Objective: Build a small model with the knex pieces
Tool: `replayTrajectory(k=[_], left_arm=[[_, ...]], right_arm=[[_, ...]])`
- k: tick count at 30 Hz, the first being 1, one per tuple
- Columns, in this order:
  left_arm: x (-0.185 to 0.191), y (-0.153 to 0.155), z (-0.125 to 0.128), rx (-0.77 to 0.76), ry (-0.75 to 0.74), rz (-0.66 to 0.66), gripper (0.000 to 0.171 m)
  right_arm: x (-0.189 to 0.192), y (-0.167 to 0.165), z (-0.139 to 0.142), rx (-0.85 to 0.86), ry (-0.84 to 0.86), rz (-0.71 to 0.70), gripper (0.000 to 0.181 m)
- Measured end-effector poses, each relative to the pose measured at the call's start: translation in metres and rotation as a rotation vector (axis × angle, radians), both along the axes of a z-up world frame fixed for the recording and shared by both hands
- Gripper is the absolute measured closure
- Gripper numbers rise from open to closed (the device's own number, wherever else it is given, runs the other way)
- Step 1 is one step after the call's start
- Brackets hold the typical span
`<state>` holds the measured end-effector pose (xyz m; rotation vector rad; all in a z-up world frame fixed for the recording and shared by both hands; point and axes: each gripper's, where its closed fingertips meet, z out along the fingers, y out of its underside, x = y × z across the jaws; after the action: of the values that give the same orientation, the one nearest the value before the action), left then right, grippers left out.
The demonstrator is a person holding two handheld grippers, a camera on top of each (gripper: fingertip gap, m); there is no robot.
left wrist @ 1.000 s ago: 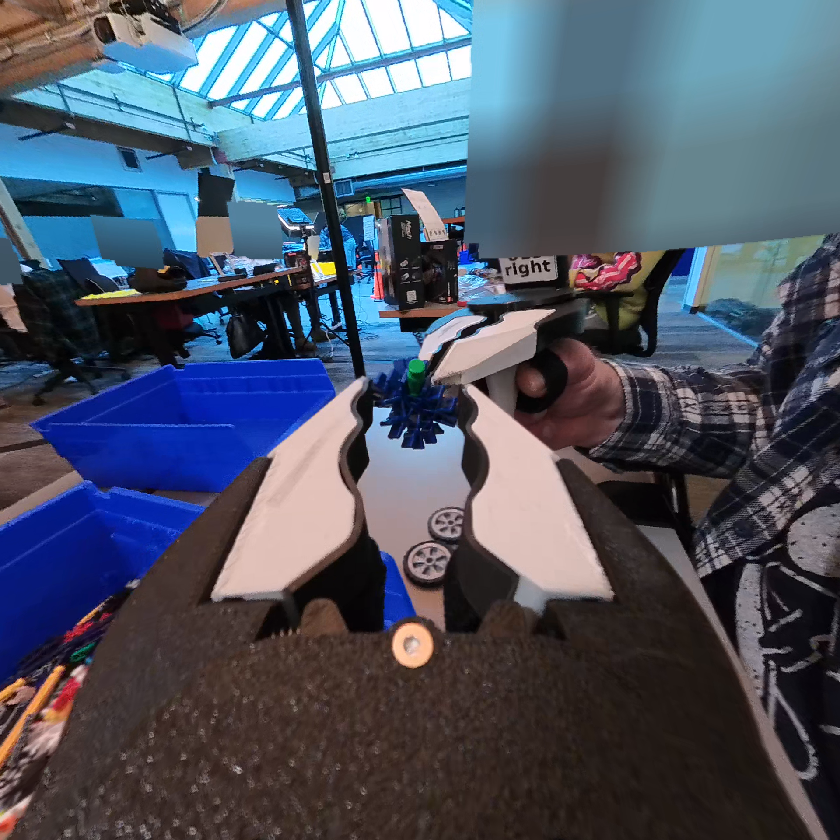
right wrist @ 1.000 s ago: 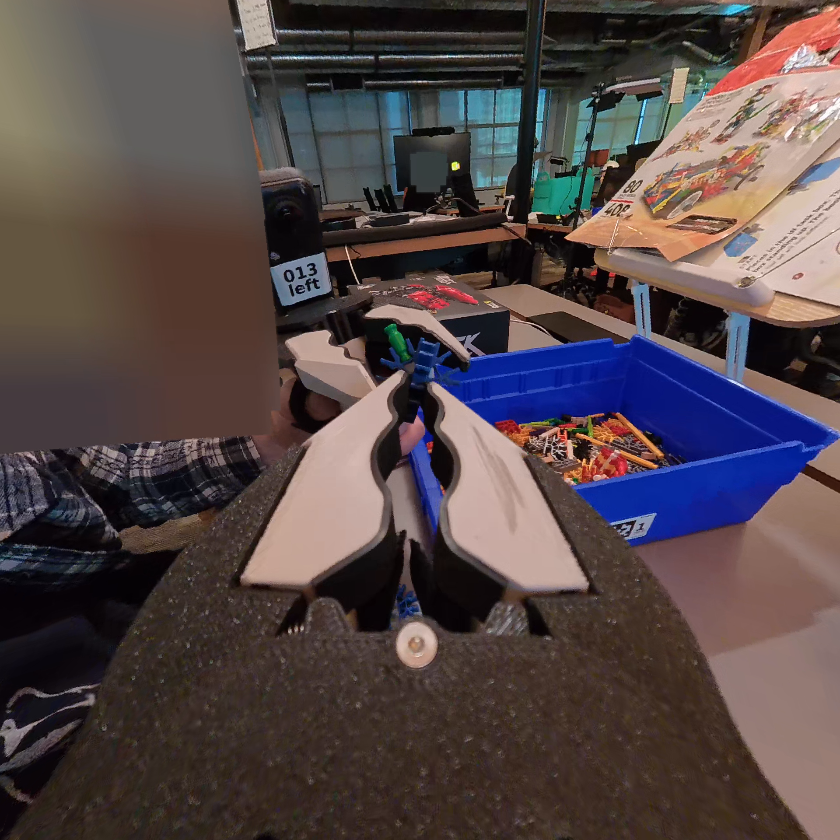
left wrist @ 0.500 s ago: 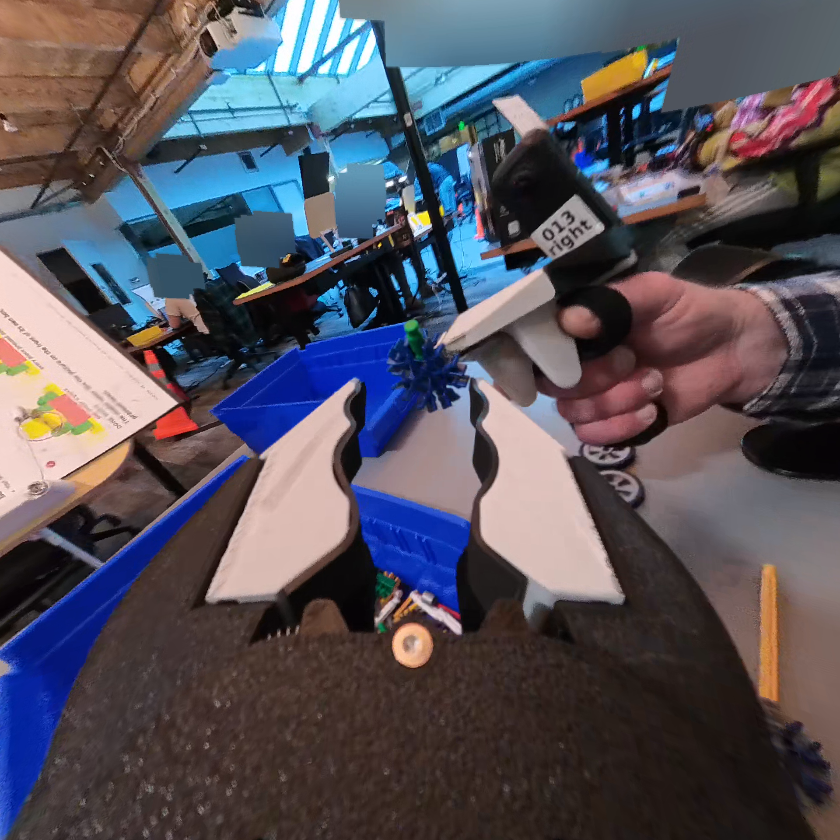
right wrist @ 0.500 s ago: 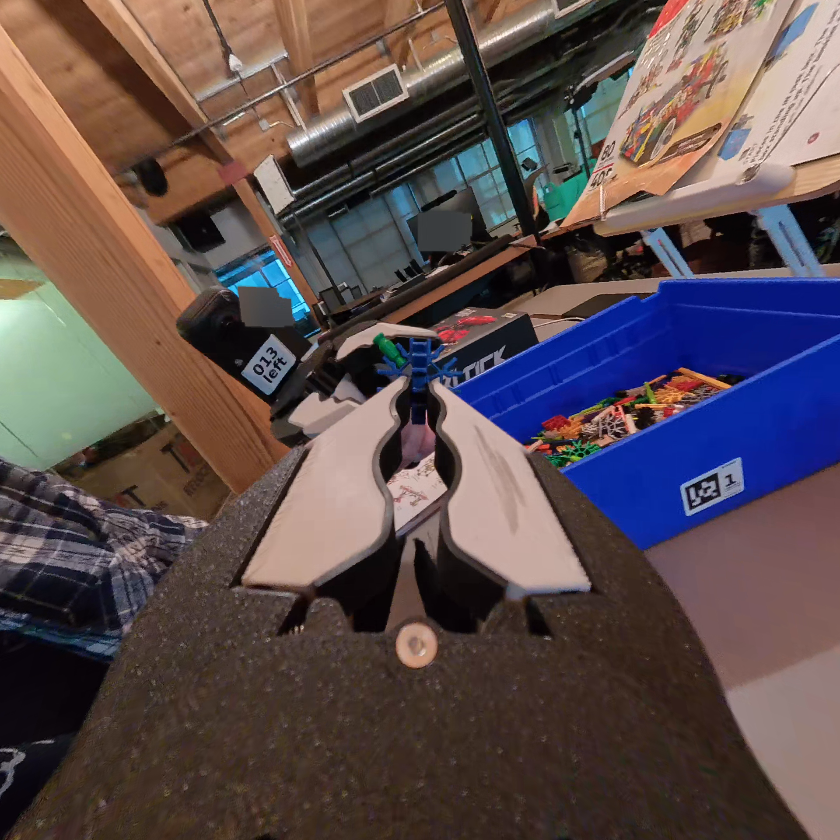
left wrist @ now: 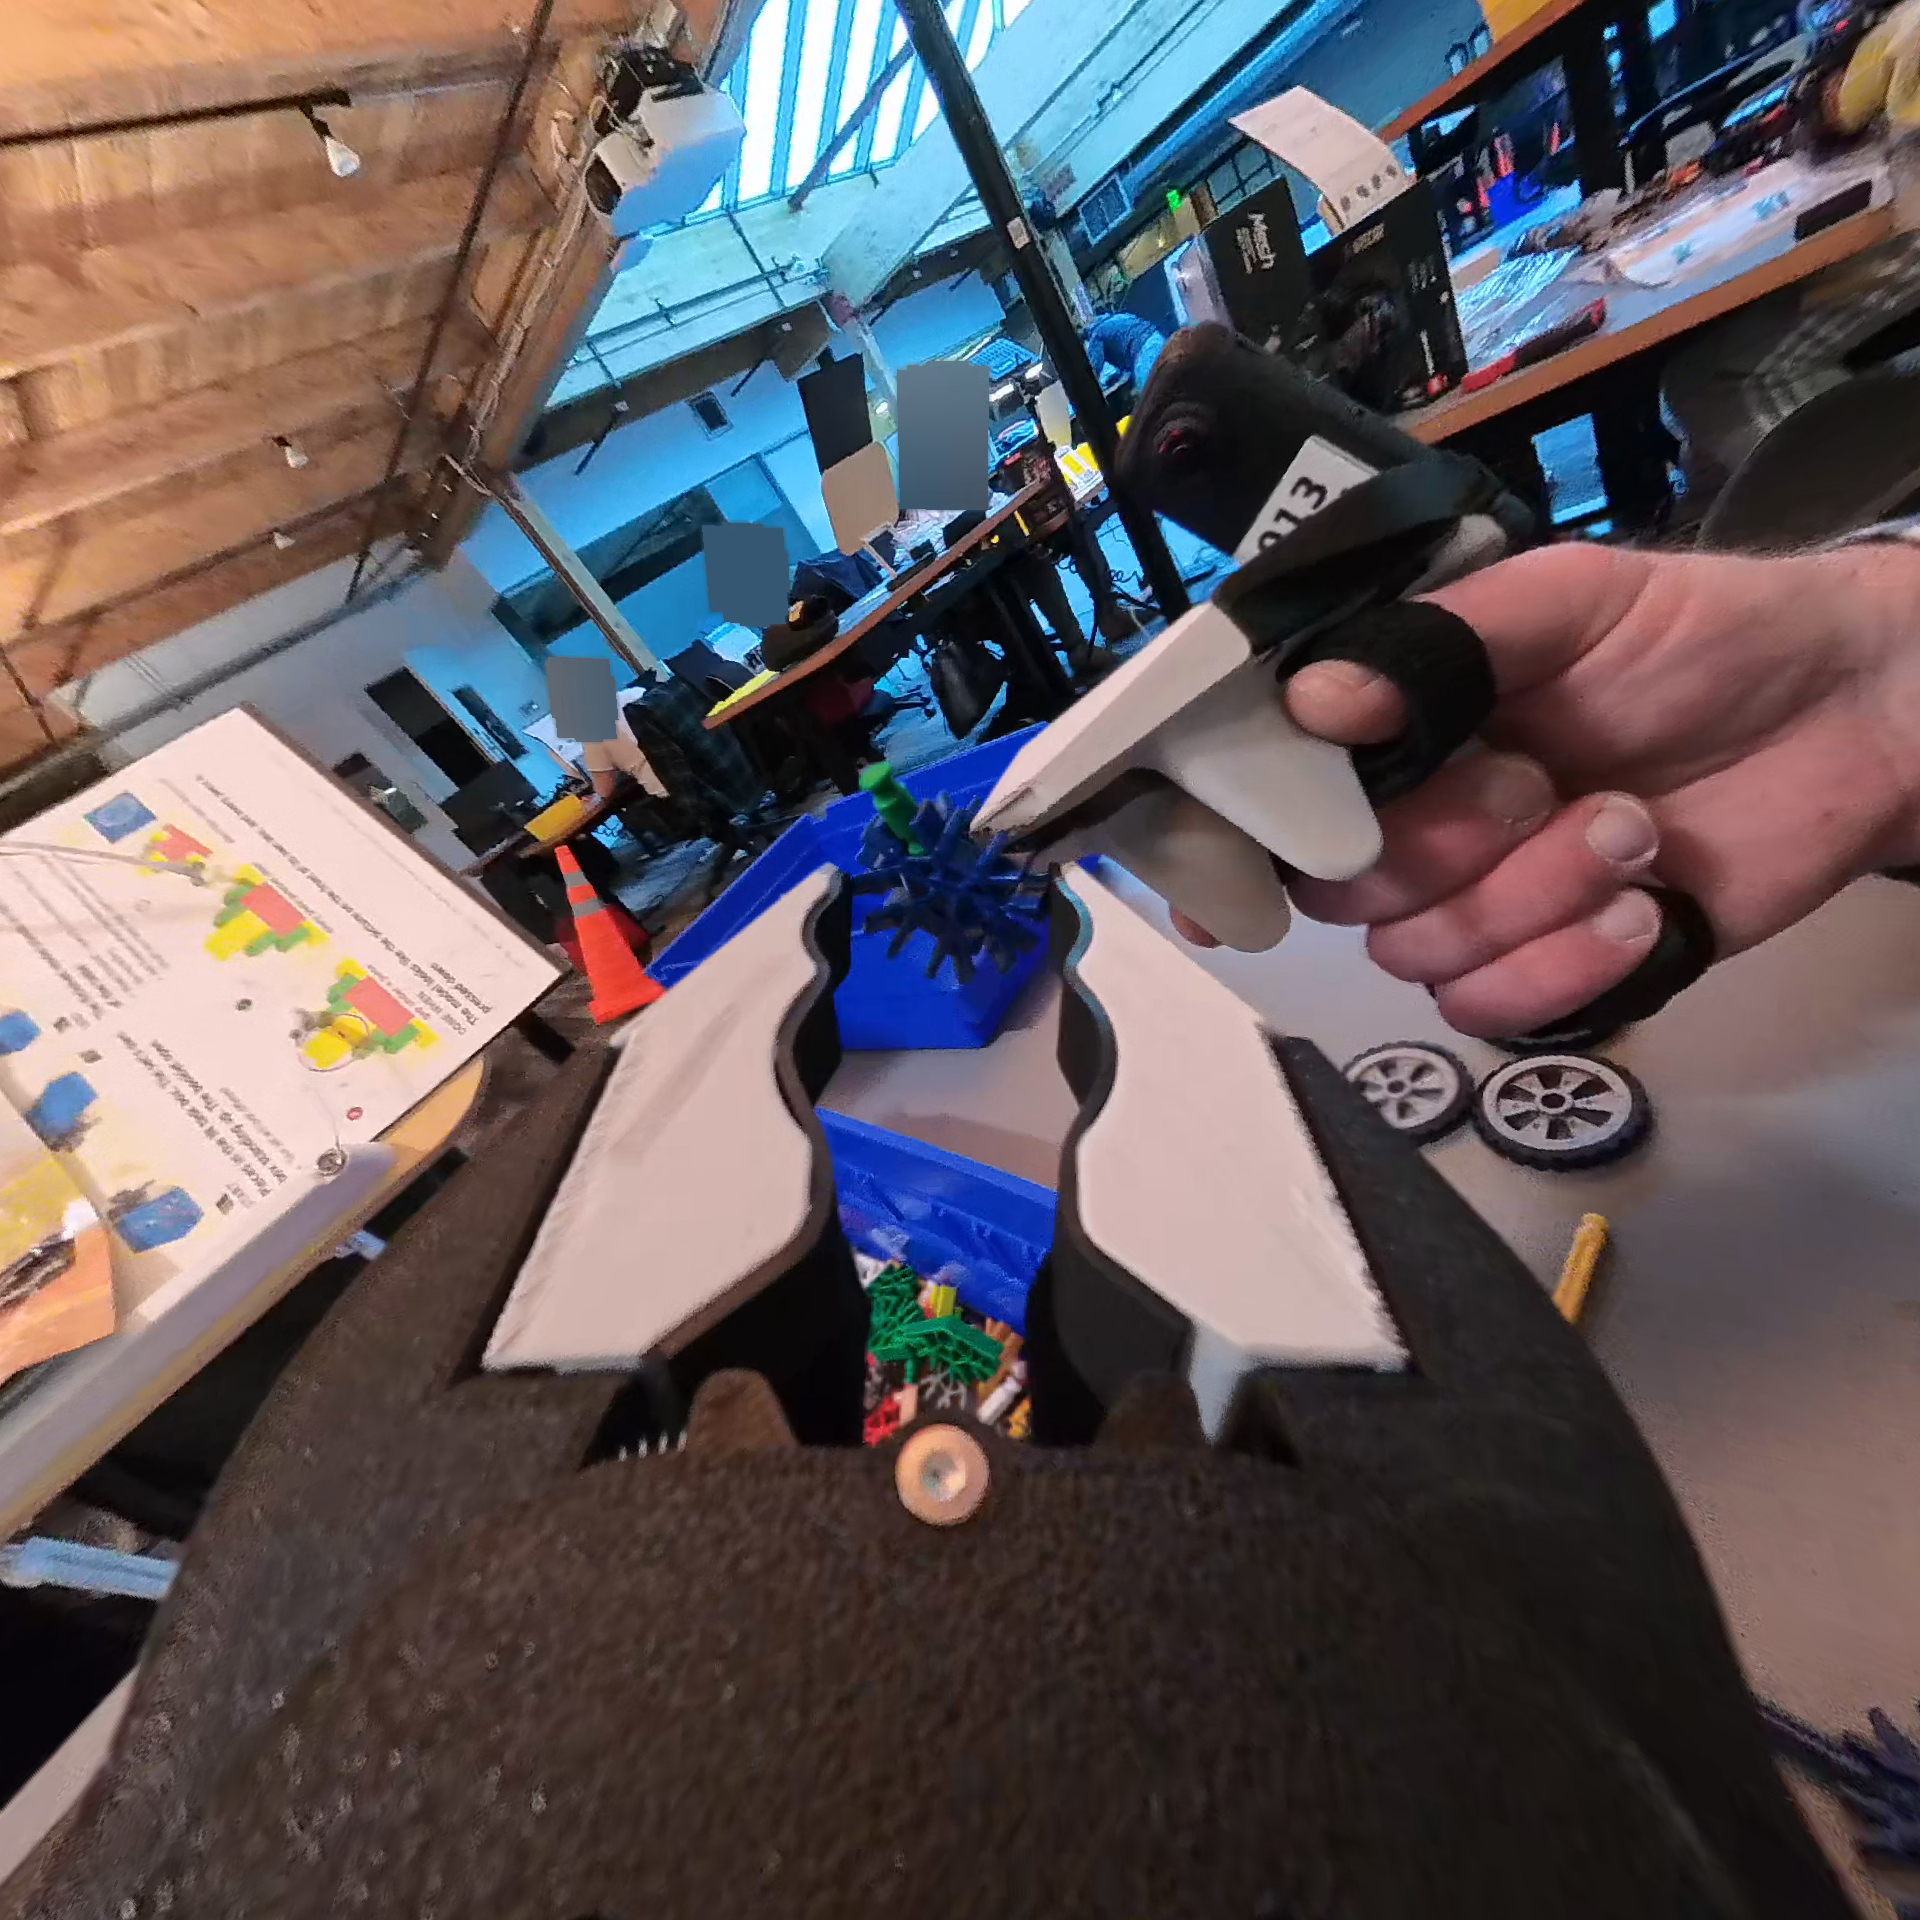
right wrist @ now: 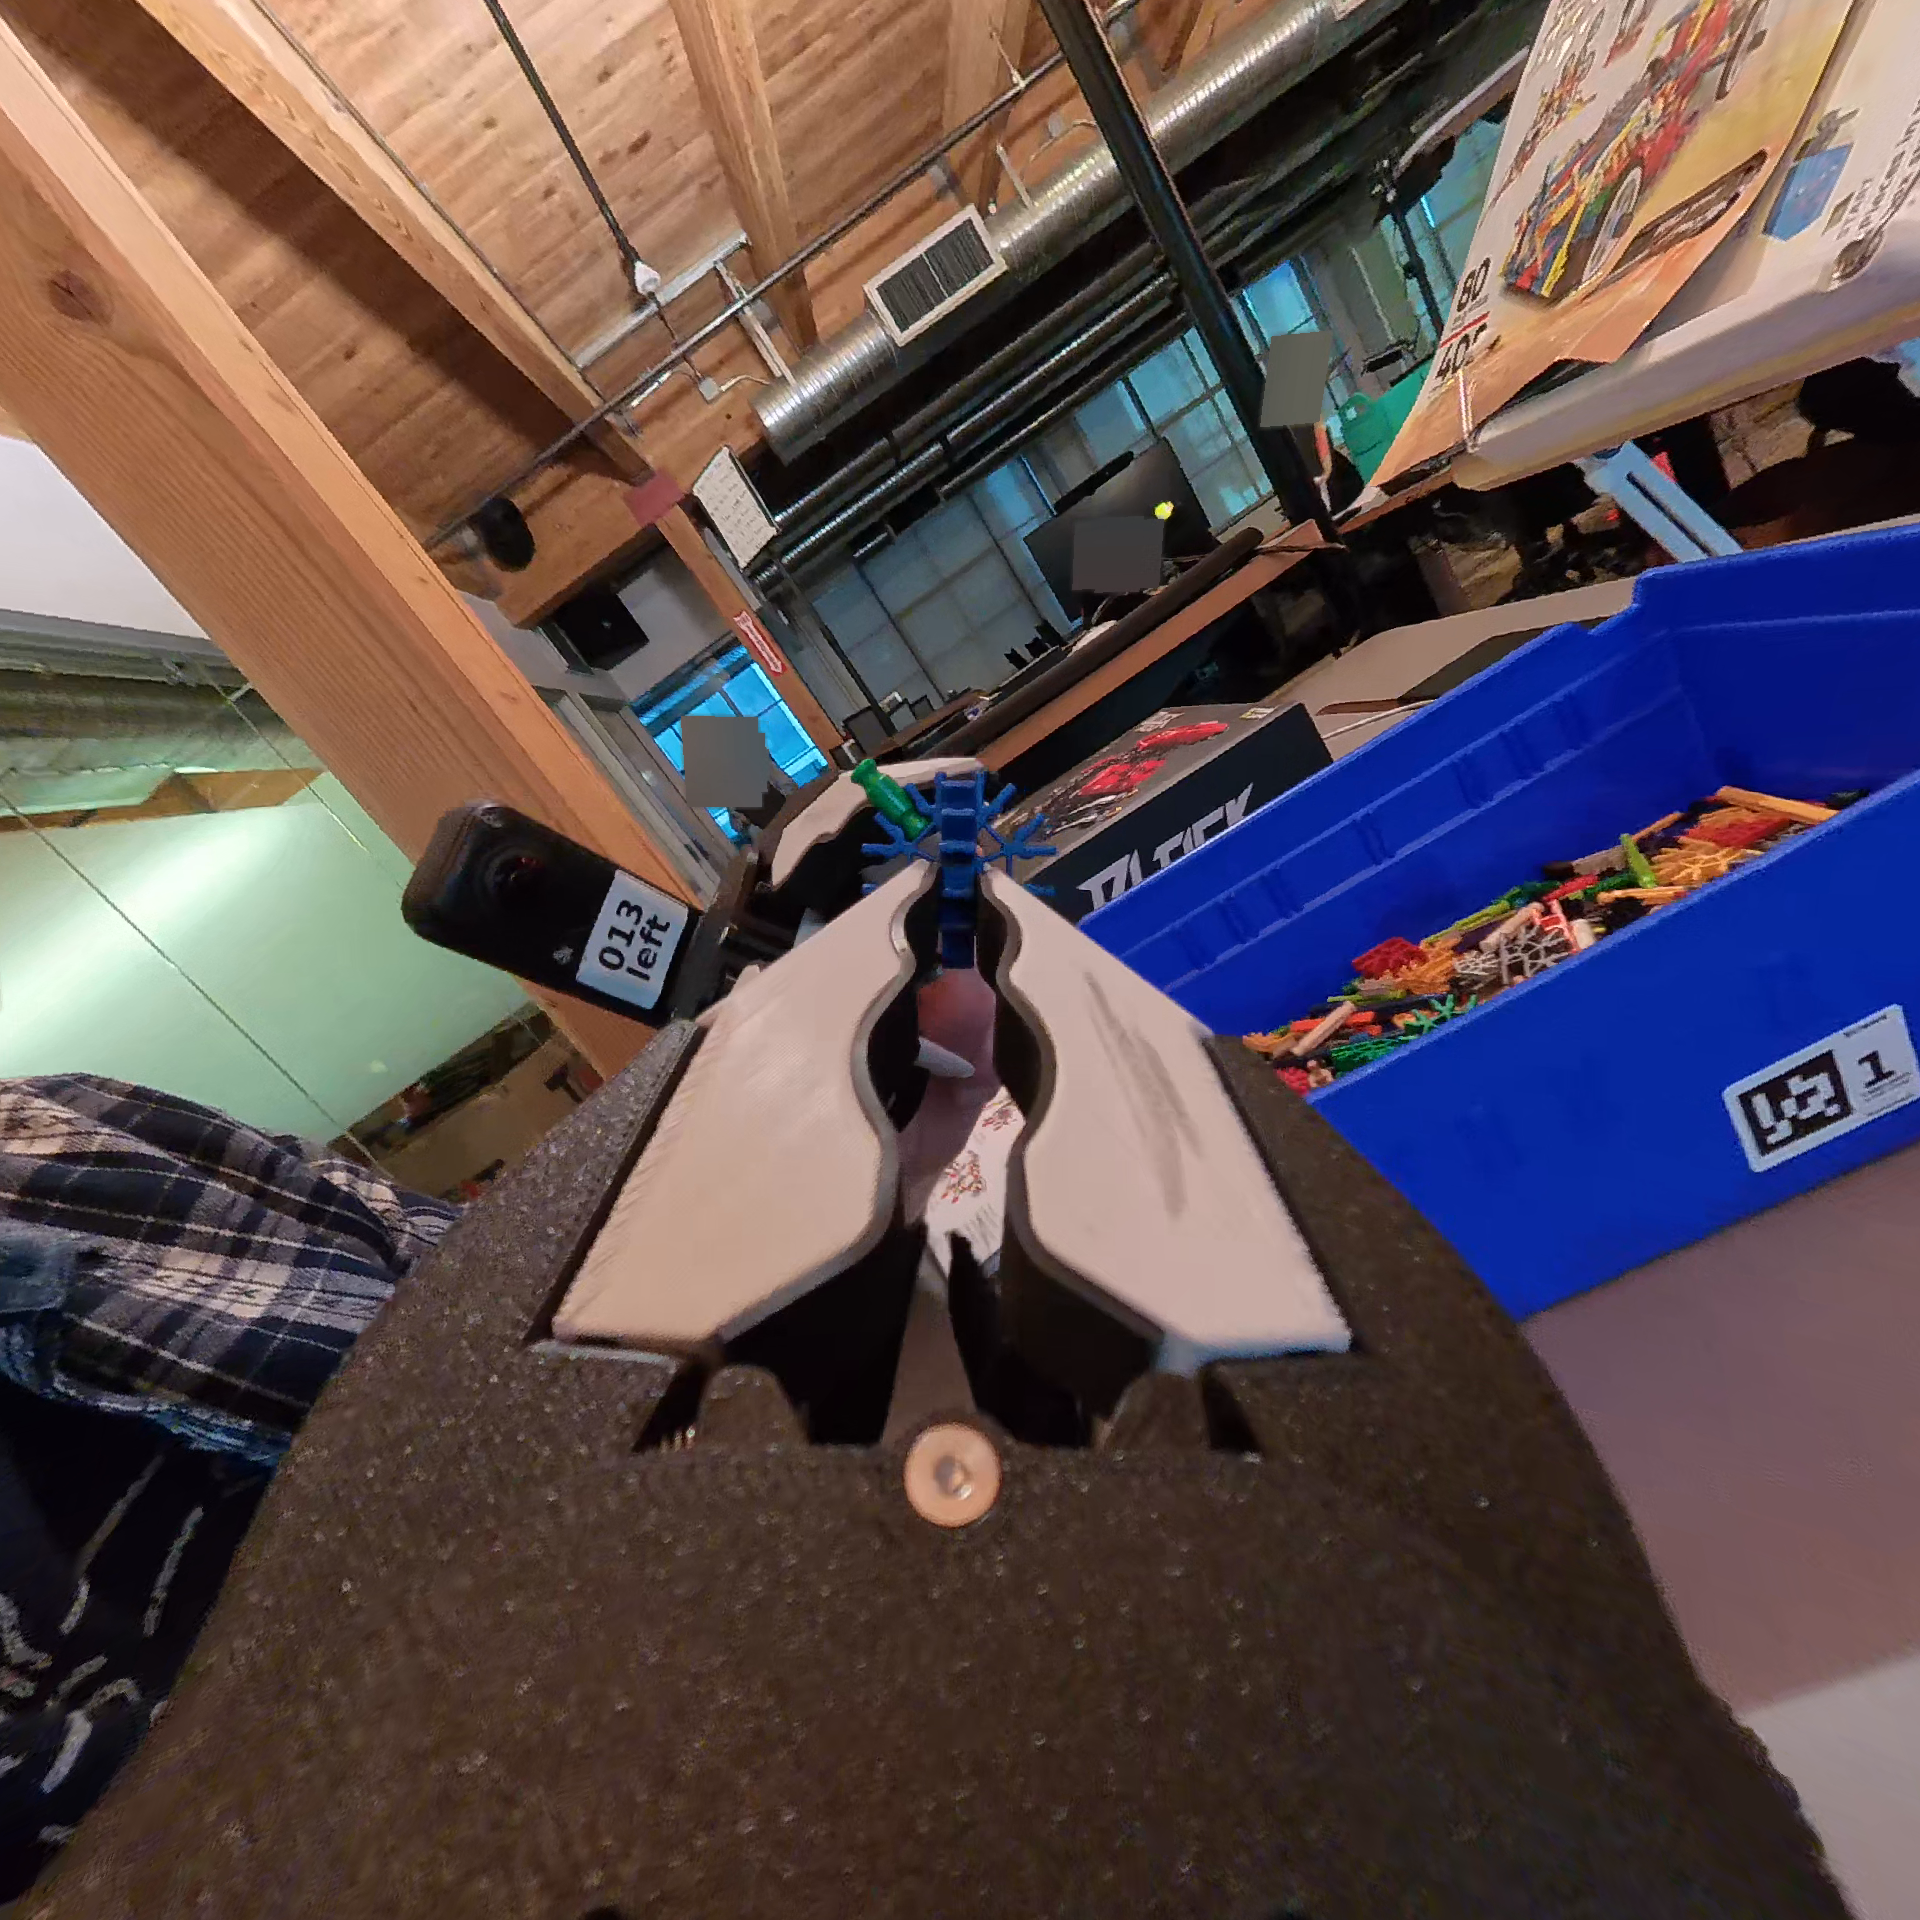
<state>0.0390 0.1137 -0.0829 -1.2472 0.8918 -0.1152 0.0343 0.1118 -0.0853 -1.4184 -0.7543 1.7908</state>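
My right gripper (right wrist: 954, 883) is shut on a blue snowflake-shaped connector (right wrist: 954, 821) that has a short green rod (right wrist: 888, 798) stuck in it. It holds the piece up in the air. In the left wrist view the same connector (left wrist: 951, 894) and green rod (left wrist: 888, 805) sit at the tips of my left gripper (left wrist: 945, 904), which is open with its fingers on either side of the piece. A hand holds the right gripper (left wrist: 1003, 826) there. I cannot tell whether the left fingers touch the connector.
A blue bin (right wrist: 1558, 1132) full of mixed coloured building pieces lies under the left gripper (left wrist: 935, 1174). A second blue bin (left wrist: 914, 1003) stands behind. Two grey wheels (left wrist: 1558, 1107) and a yellow rod (left wrist: 1579, 1262) lie on the table. An instruction booklet (left wrist: 239, 987) rests on a stand. My two grippers' fingertips are within a few centimetres of each other.
Both grippers have tilted and moved together over the bin of pieces. The right gripper keeps its hold on the blue connector, which is now closer between the open left fingertips.
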Motion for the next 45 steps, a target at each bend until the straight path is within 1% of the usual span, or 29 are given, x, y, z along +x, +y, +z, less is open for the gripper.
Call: replayTrajectory(k=[3,5,10,14,18,20,26,31,33,35,37,40,42,45], left_arm=[[0.0,-0.001,-0.001,-0.012,-0.004,-0.011,0.136],[-0.001,-0.002,-0.002,-0.006,0.019,-0.013,0.137],[-0.003,-0.001,-0.005,-0.018,0.049,-0.004,0.137],[-0.004,-0.001,-0.006,-0.014,0.06,0.001,0.139],[-0.003,-0.003,-0.005,-0.048,0.021,-0.027,0.139],[-0.002,-0.004,-0.004,-0.085,-0.029,-0.056,0.139],[-0.003,-0.003,-0.005,-0.159,-0.109,-0.109,0.141],[-0.004,-0.005,-0.003,-0.253,-0.237,-0.213,0.14],[-0.005,-0.003,-0.005,-0.251,-0.21,-0.207,0.139],[-0.004,-0.004,-0.007,-0.263,-0.193,-0.228,0.139],[-0.004,-0.004,-0.009,-0.289,-0.199,-0.253,0.139],[-0.005,-0.007,-0.009,-0.31,-0.229,-0.306,0.139],[-0.004,-0.007,-0.011,-0.317,-0.228,-0.316,0.139],[-0.004,-0.01,-0.009,-0.326,-0.24,-0.347,0.139]], right_arm=[[-0.001,-0.001,-0.001,-0.013,0.001,0.02,0.177],[-0.001,-0.002,-0.001,-0.009,-0.005,0.026,0.177],[-0.002,-0.002,-0.004,0.01,-0.031,0.022,0.176],[-0.003,-0.003,-0.005,0.056,-0.049,-0.002,0.177],[-0.003,-0.004,-0.004,0.1,-0.068,-0.01,0.177],[-0.002,-0.005,-0.003,0.126,-0.084,-0.018,0.176],[-0.003,-0.004,-0.005,0.175,-0.121,-0.048,0.177],[-0.005,-0.006,-0.006,0.206,-0.142,-0.054,0.175],[-0.005,-0.004,-0.006,0.239,-0.165,-0.08,0.175],[-0.005,-0.003,-0.006,0.27,-0.183,-0.097,0.172],[-0.005,-0.003,-0.007,0.306,-0.202,-0.108,0.172],[-0.005,-0.006,-0.006,0.408,-0.242,-0.132,0.17],[-0.005,-0.006,-0.007,0.47,-0.274,-0.149,0.17],[-0.004,-0.009,-0.006,0.506,-0.281,-0.145,0.168]])
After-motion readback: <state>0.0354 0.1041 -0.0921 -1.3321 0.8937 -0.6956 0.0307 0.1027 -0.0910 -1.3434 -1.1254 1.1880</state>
